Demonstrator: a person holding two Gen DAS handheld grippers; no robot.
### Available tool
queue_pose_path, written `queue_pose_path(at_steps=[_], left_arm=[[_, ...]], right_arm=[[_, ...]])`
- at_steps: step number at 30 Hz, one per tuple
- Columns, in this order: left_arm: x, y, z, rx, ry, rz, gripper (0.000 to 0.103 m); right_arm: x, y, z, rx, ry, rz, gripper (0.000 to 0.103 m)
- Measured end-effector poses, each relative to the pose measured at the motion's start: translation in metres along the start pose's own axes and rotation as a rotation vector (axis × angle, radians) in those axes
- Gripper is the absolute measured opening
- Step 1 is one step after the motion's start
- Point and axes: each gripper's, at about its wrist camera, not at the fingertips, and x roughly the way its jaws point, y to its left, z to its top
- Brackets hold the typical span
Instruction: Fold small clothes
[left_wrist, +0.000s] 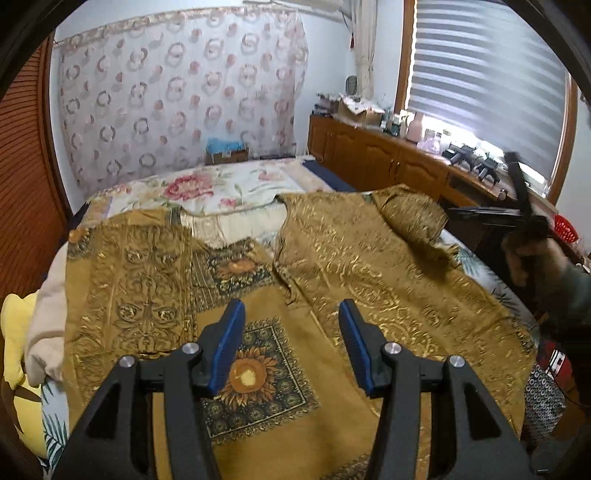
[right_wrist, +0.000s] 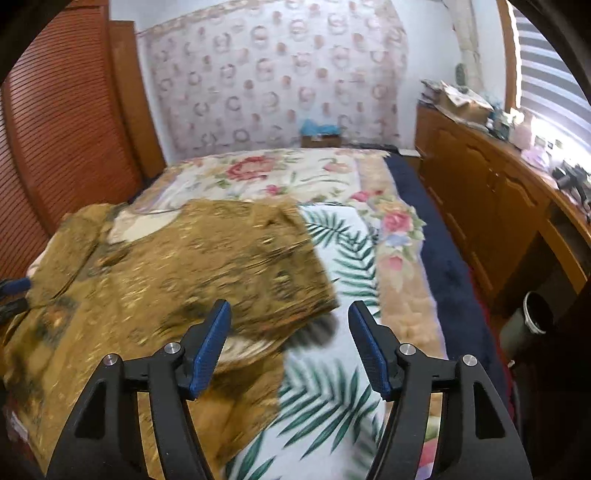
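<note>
A gold-brown patterned garment (left_wrist: 369, 266) lies spread on a bed in a small bedroom, its sunflower-print panel (left_wrist: 255, 373) facing up at the middle and its right sleeve (left_wrist: 410, 218) turned in over the body.

The left gripper (left_wrist: 291, 343) hangs above the sunflower panel with its blue pads (left_wrist: 227, 343) standing about half apart and nothing between them. The right gripper (right_wrist: 290, 343) is poised over the garment's right edge (right_wrist: 280, 280), jaws wide and empty; the folded sleeve lies loose just ahead of its fingertips, blurred in the right wrist view. In the left wrist view a hand (left_wrist: 528, 258) carries that same gripper at the far right, also blurred.

Under the garment lie a palm-leaf sheet (right_wrist: 332, 387) and a floral blanket (right_wrist: 266, 173), with a navy cover (right_wrist: 436, 251) along the bed's right side.

At the head of the bed a cardboard box (left_wrist: 227, 155) holds something blue, possibly cloth or plastic, too small to tell. A second open box (right_wrist: 465, 103) sits among clutter on the wooden cabinet (right_wrist: 487, 206) under the window blind (left_wrist: 487, 74). A red basket (left_wrist: 565, 229) shows behind the hand, and a dark bin (right_wrist: 532, 317) stands on the floor beside the cabinet; its contents cannot be seen. A yellow cushion (left_wrist: 16, 332) rests at the bed's left edge.
</note>
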Motion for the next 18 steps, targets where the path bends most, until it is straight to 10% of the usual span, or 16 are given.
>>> queue_pose_path(at_steps=[6, 8, 10, 18], left_arm=[[-0.015, 0.001, -0.002, -0.007, -0.025, -0.003, 0.052], [-0.016, 0.004, -0.004, -0.015, -0.024, 0.004, 0.052], [-0.017, 0.008, -0.006, -0.024, -0.023, 0.009, 0.052], [-0.025, 0.028, -0.013, -0.078, -0.032, 0.032, 0.052]], right_arm=[[0.035, -0.019, 0.009, 0.081, 0.048, 0.050, 0.067], [0.045, -0.020, 0.010, 0.088, 0.079, 0.058, 0.051], [0.051, -0.016, 0.010, 0.074, 0.104, 0.085, 0.011], [0.037, 0.046, 0.036, -0.071, 0.057, 0.173, 0.003]])
